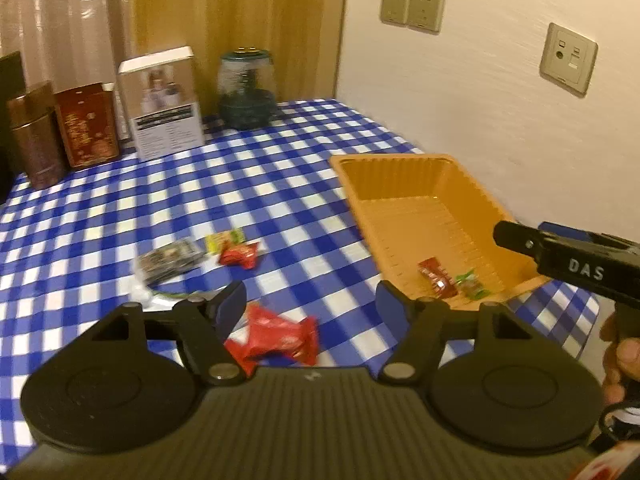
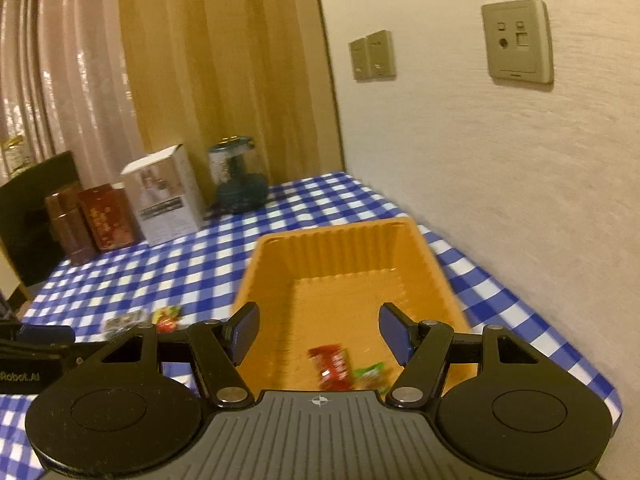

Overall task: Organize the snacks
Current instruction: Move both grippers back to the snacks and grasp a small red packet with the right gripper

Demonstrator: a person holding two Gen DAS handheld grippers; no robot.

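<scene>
My left gripper (image 1: 312, 300) is open low over the blue checked tablecloth (image 1: 280, 184), with red packets (image 1: 276, 336) lying on the cloth under the gap, untouched by the pads. Farther out lie another red packet (image 1: 240, 256), a yellow-green packet (image 1: 224, 238) and a dark packet (image 1: 170, 260). The orange basket (image 1: 392, 176) stands at the right and holds a red packet (image 1: 436, 276) and a green one (image 1: 472, 284). My right gripper (image 2: 320, 320) hangs open above the near end of the basket (image 2: 332, 248), over the red packet (image 2: 334, 366) and green packet (image 2: 370, 372).
Brown tins (image 1: 36, 140), a red tin (image 1: 88, 124), a white box (image 1: 164, 104) and a green glass jar (image 1: 246, 88) line the table's back edge. The wall with sockets (image 1: 568, 58) runs close along the basket's right side. The table's near right corner (image 1: 576, 320) drops off beside a hand (image 1: 624, 356).
</scene>
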